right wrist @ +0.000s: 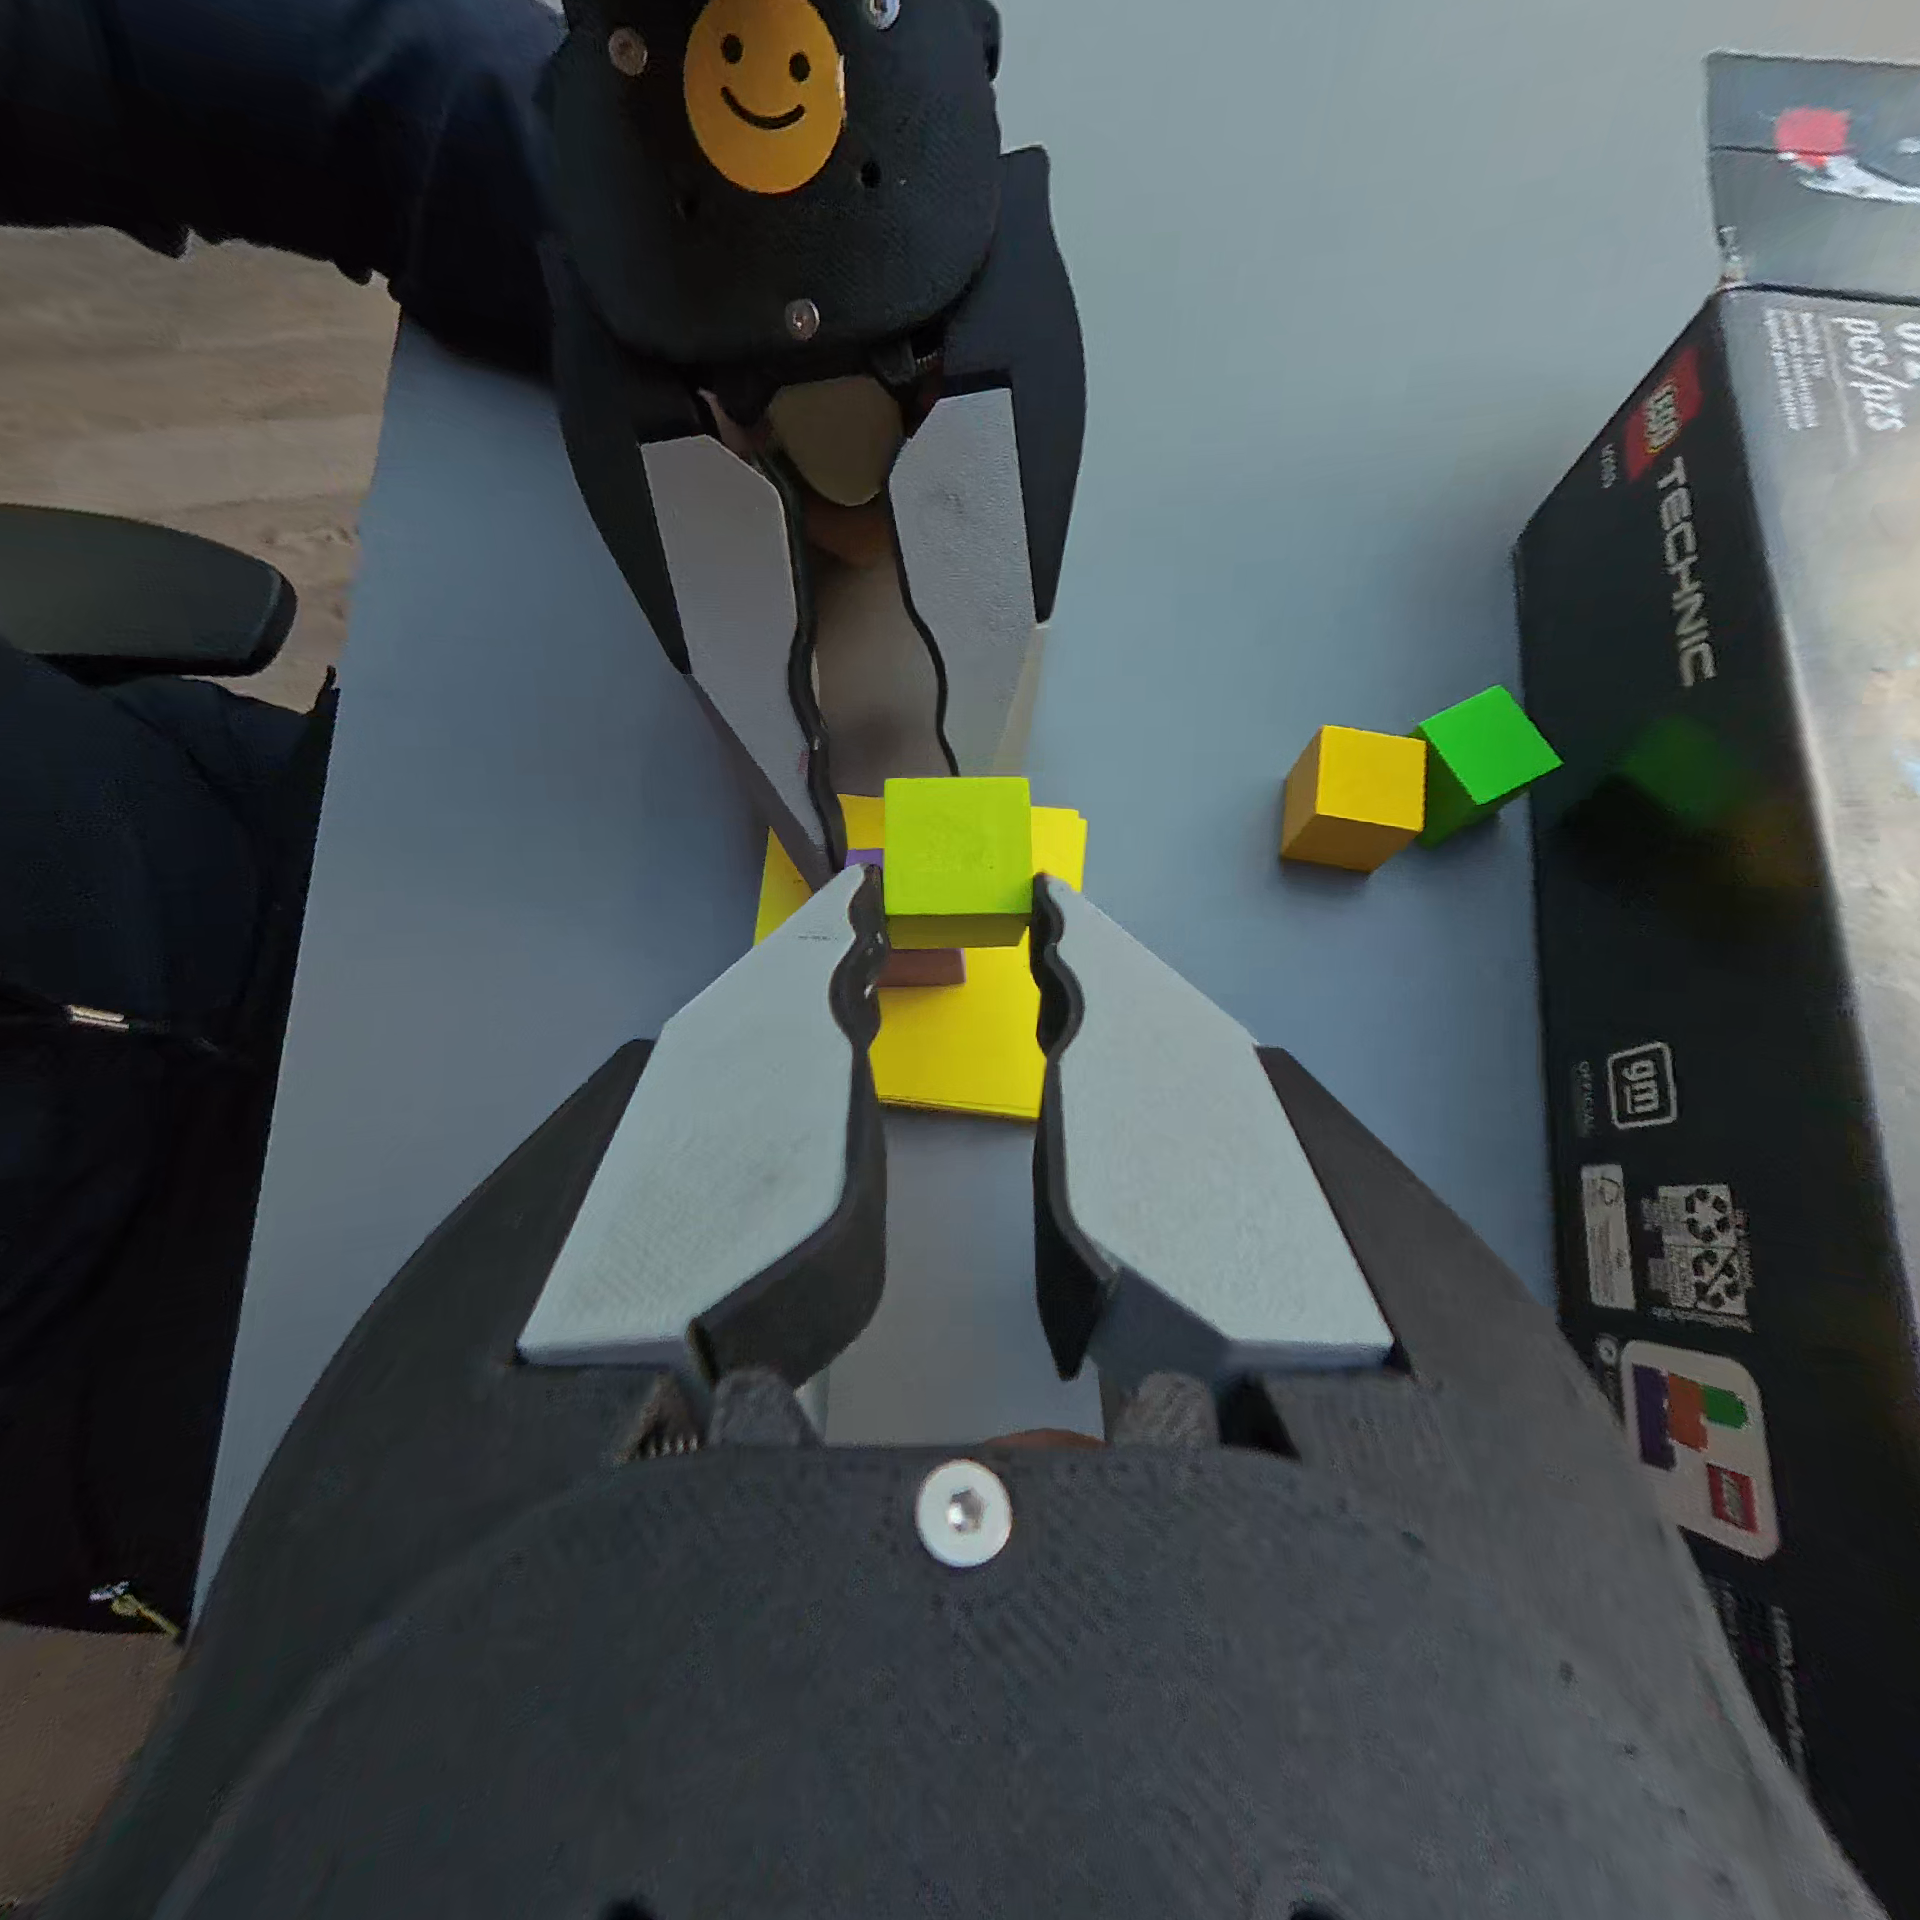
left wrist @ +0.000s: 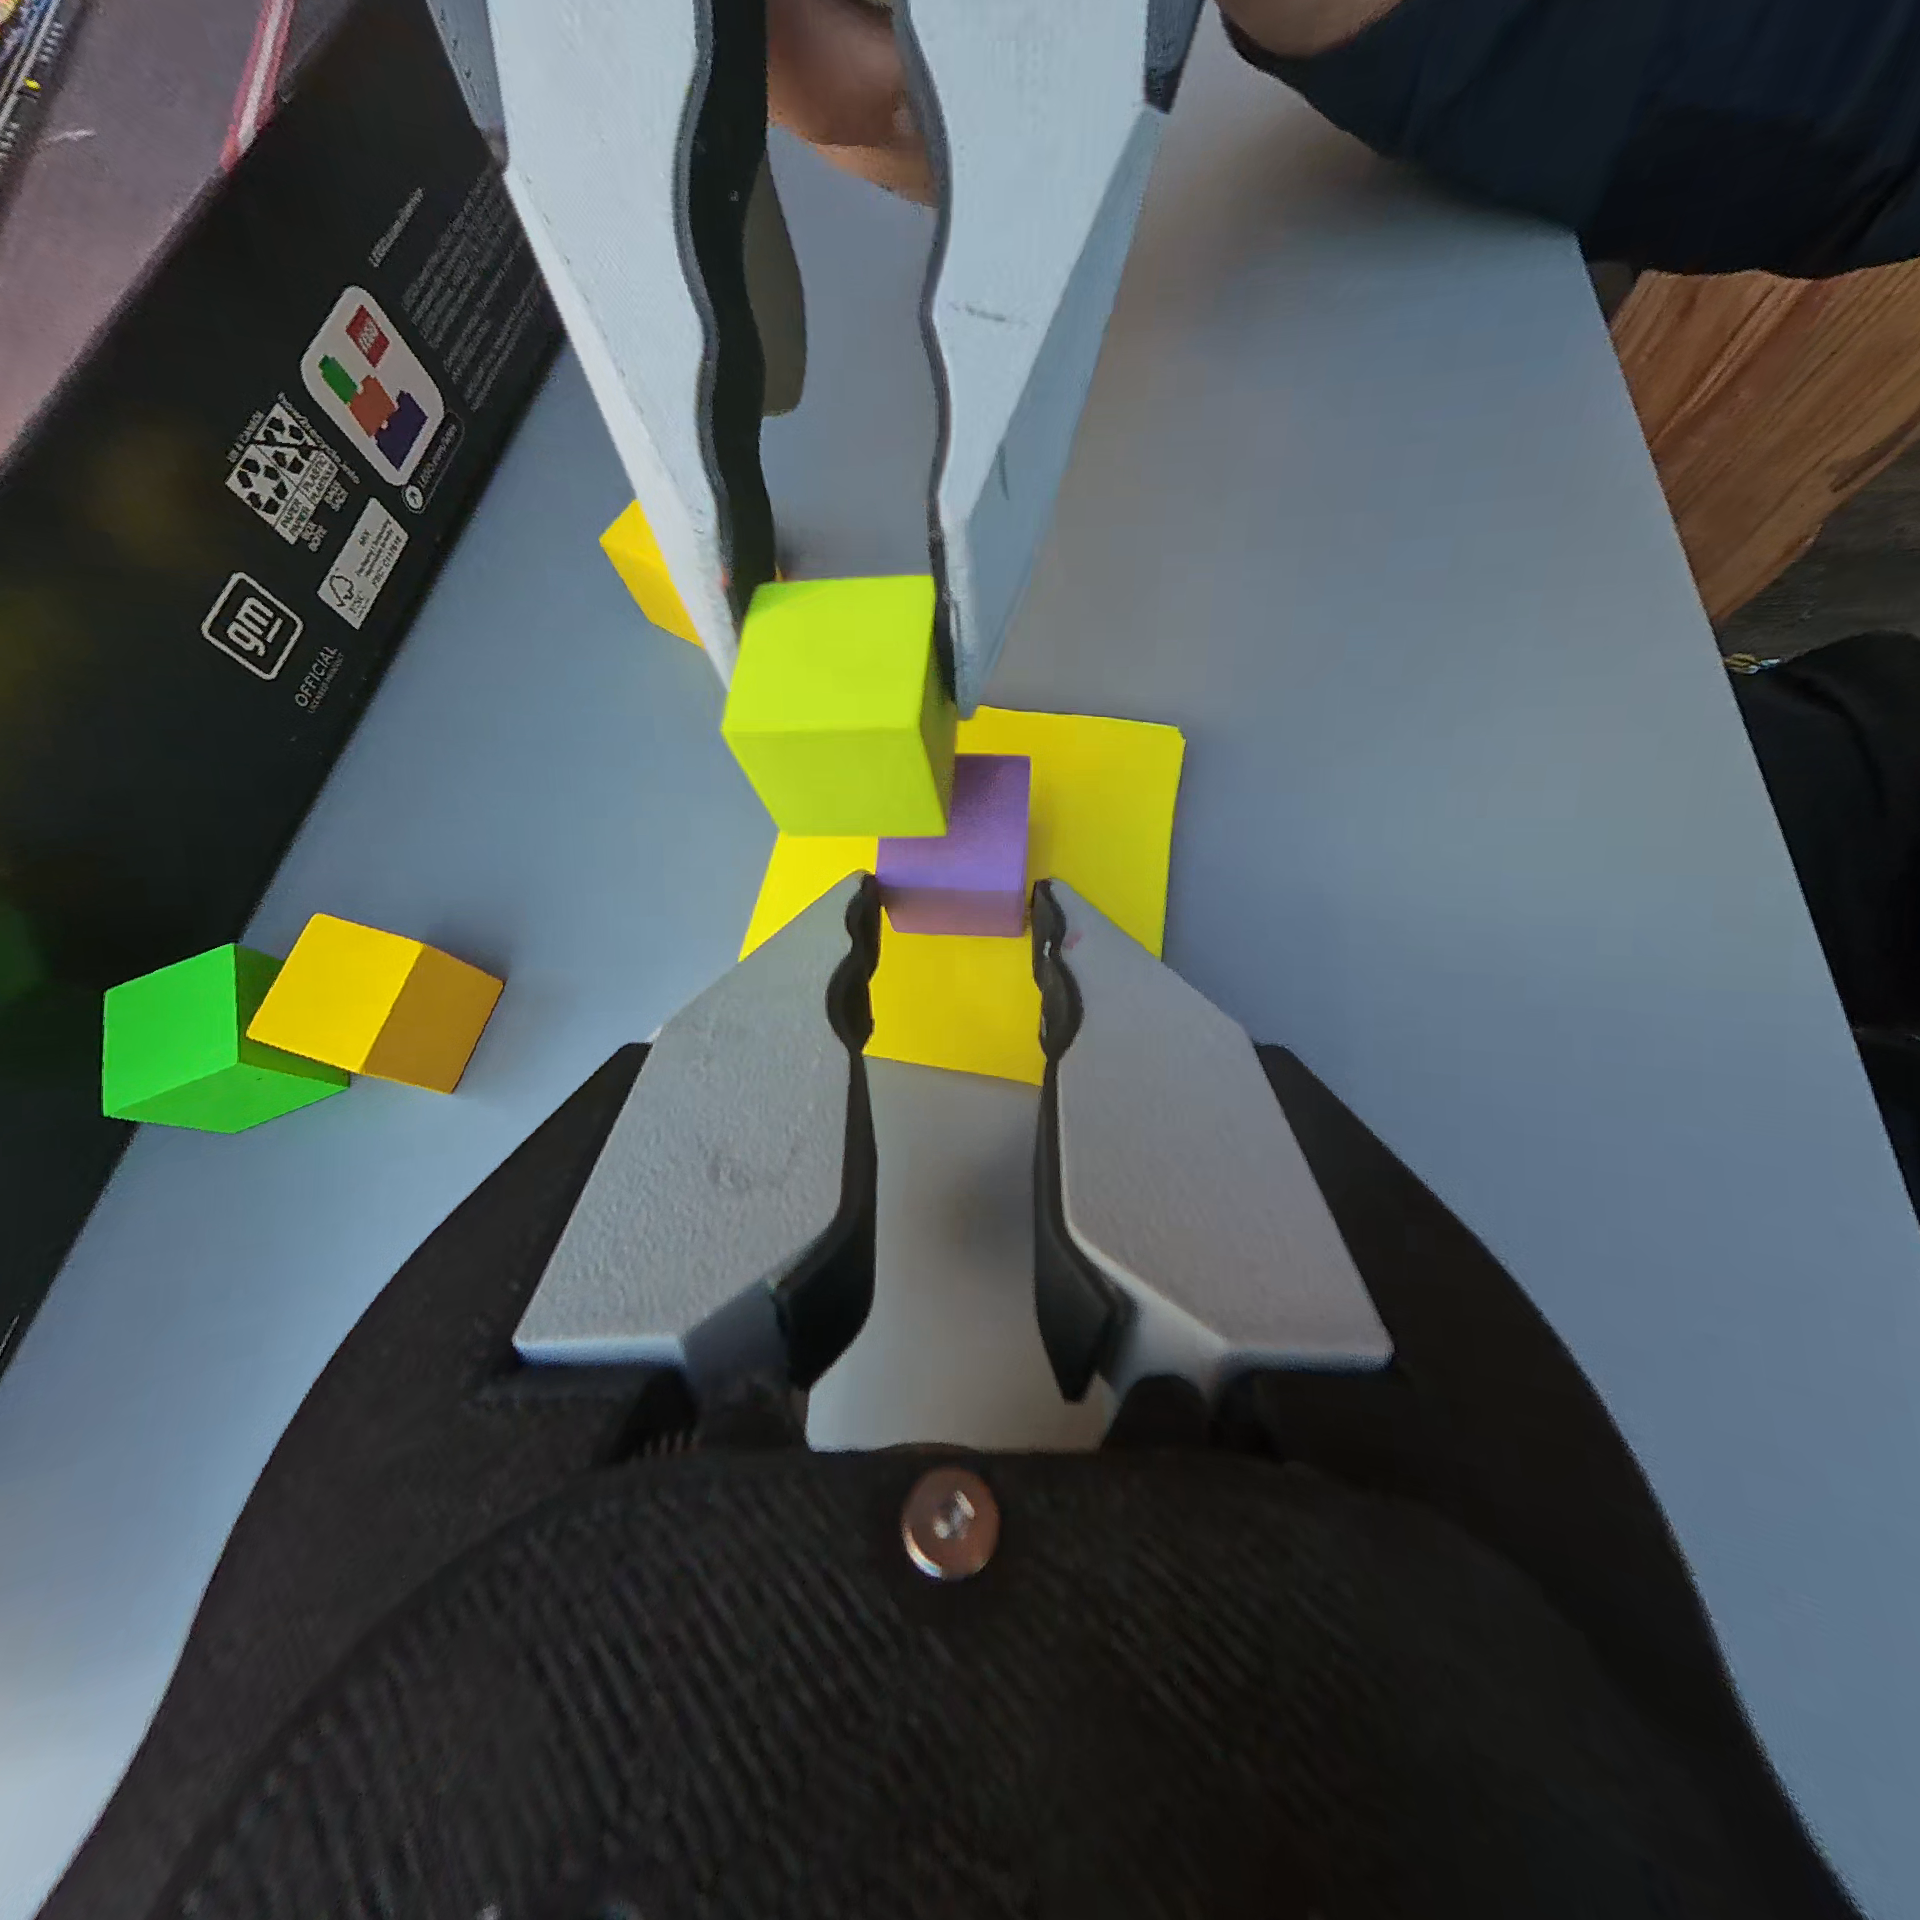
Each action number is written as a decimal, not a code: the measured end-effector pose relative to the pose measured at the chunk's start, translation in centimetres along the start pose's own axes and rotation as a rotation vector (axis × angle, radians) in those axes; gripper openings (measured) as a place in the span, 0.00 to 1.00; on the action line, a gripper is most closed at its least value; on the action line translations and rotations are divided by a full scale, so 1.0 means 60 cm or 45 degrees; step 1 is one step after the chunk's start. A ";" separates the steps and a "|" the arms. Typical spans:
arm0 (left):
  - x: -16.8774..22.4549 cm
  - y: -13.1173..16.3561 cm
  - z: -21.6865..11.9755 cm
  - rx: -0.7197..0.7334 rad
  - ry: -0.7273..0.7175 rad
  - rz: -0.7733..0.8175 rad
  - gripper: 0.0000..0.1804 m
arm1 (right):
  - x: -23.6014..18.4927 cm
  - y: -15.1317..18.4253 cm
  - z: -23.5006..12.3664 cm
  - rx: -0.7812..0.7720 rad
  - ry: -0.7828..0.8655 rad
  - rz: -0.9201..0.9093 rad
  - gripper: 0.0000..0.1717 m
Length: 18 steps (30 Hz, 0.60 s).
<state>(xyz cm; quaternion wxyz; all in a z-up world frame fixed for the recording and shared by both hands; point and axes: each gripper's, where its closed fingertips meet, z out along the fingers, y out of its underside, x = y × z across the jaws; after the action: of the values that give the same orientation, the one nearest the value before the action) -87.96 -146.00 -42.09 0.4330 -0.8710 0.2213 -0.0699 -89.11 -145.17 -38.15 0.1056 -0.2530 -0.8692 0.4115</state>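
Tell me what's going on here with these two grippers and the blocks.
A person works two handheld grippers over a blue table. The right gripper clamps a lime cube raised above a purple cube on a yellow paper square. The left gripper has its fingertips at the purple cube's sides. A yellow cube and green cube sit aside by a black box.

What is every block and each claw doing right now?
Right claw: shut on the lime block, holding it up.
Lime block: gripped, raised above the purple block.
Left claw: fingertips at both sides of the purple block.
Purple block: resting on the yellow paper pad.
Yellow block: on the table, touching the green block.
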 end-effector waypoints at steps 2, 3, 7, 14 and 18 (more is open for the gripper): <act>0.001 0.003 0.003 -0.022 -0.008 0.019 0.14 | -0.011 0.003 0.007 -0.041 -0.012 -0.019 0.15; 0.001 0.003 0.003 -0.020 -0.014 0.026 0.14 | -0.015 0.005 0.010 -0.058 -0.014 -0.032 0.15; 0.001 0.003 0.003 -0.021 -0.011 0.020 0.14 | -0.020 0.006 0.014 -0.083 -0.001 -0.060 0.15; -0.002 0.003 0.002 -0.019 -0.013 -0.001 0.14 | -0.021 0.008 0.015 -0.069 -0.027 -0.048 0.15; -0.004 0.003 0.002 -0.015 -0.016 -0.017 0.17 | -0.019 0.011 0.019 -0.074 -0.027 -0.043 0.15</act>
<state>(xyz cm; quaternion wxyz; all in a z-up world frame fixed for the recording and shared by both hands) -88.22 -145.91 -42.27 0.4289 -0.8753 0.2133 -0.0662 -88.39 -146.20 -39.36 0.0958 -0.2368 -0.8860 0.3870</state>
